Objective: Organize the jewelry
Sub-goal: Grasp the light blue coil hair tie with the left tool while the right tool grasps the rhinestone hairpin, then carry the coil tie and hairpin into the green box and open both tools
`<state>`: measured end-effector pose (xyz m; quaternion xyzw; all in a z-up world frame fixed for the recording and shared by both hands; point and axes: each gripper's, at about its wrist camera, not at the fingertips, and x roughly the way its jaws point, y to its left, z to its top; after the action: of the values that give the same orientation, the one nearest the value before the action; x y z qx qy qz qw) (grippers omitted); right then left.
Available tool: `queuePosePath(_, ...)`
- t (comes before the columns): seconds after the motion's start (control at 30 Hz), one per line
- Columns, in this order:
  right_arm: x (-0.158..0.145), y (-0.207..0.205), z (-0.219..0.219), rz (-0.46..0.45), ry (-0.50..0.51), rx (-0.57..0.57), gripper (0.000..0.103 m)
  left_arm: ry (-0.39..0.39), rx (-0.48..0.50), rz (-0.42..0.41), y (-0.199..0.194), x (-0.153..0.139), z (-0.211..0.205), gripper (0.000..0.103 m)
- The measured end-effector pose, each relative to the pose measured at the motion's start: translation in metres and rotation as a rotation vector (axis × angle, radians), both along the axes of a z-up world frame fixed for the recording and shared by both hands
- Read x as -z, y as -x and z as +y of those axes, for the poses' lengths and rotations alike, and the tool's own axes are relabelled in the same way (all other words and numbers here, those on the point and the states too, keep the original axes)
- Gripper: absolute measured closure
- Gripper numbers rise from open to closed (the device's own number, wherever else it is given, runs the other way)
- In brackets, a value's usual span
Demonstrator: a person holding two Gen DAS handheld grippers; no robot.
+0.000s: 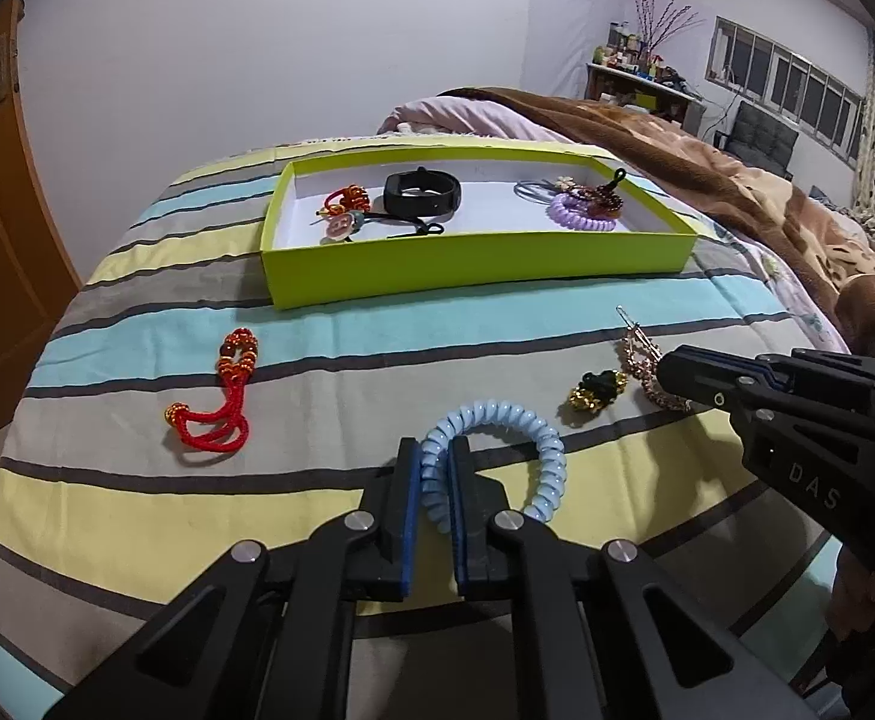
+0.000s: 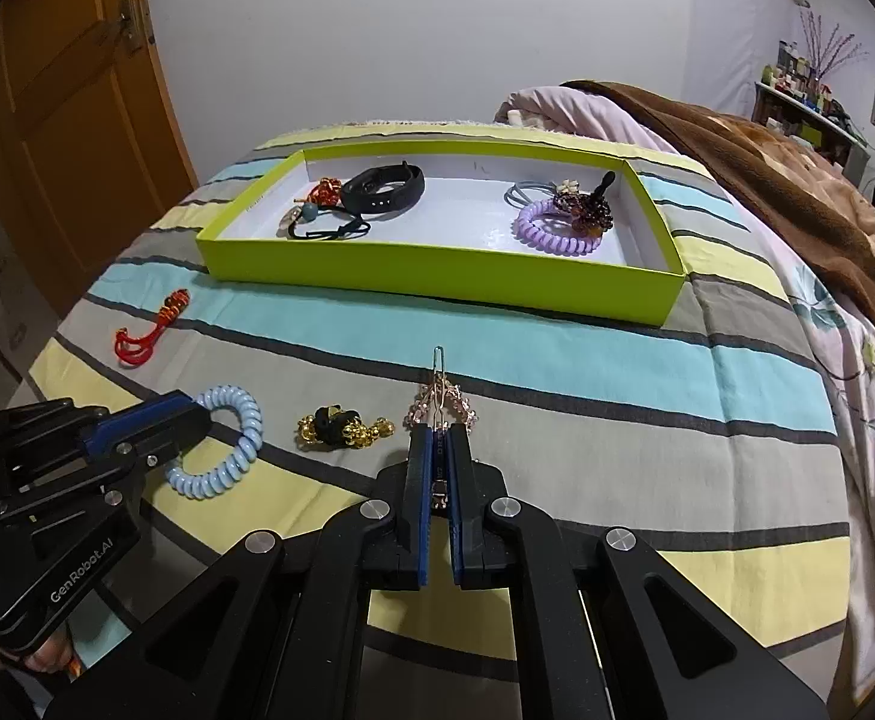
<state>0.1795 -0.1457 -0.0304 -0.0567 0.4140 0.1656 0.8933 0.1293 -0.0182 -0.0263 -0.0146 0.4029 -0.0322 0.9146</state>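
A lime-green tray [image 1: 479, 264] [image 2: 437, 276] lies on the striped bed. It holds a black band [image 1: 422, 192], a purple coil tie [image 1: 581, 217] and other small pieces. My left gripper [image 1: 434, 456] is shut on a light blue coil hair tie [image 1: 533, 420] [image 2: 227, 438] resting on the bed. My right gripper [image 2: 439, 438] [image 1: 671, 369] is shut on a rose-gold beaded hair clip [image 2: 440, 405] [image 1: 641, 354]. A black-and-gold beaded tie [image 1: 596, 390] [image 2: 341, 427] lies between them. A red cord bracelet [image 1: 221, 396] [image 2: 152, 330] lies to the left.
A brown blanket [image 1: 707, 180] and pink quilt [image 2: 857, 396] are heaped at the right. A wooden door [image 2: 77, 120] stands at the left. A cluttered shelf [image 1: 641, 72] is far back right.
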Motion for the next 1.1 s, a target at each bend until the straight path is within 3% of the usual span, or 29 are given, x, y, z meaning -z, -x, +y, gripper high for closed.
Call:
queuePosePath(0.63, -0.023, 0.021, -0.023, -0.060, -0.095, 0.009, 0.099, 0.045, 0.036, -0.093, 0.021, -0.028, -0.004, 0.094)
queuePosePath(1.1, -0.054, 0.030, -0.022, -0.139, -0.104, -0.005, 0.099, 0.065, 0.022, -0.164, 0.023, -0.062, 0.005, 0.094)
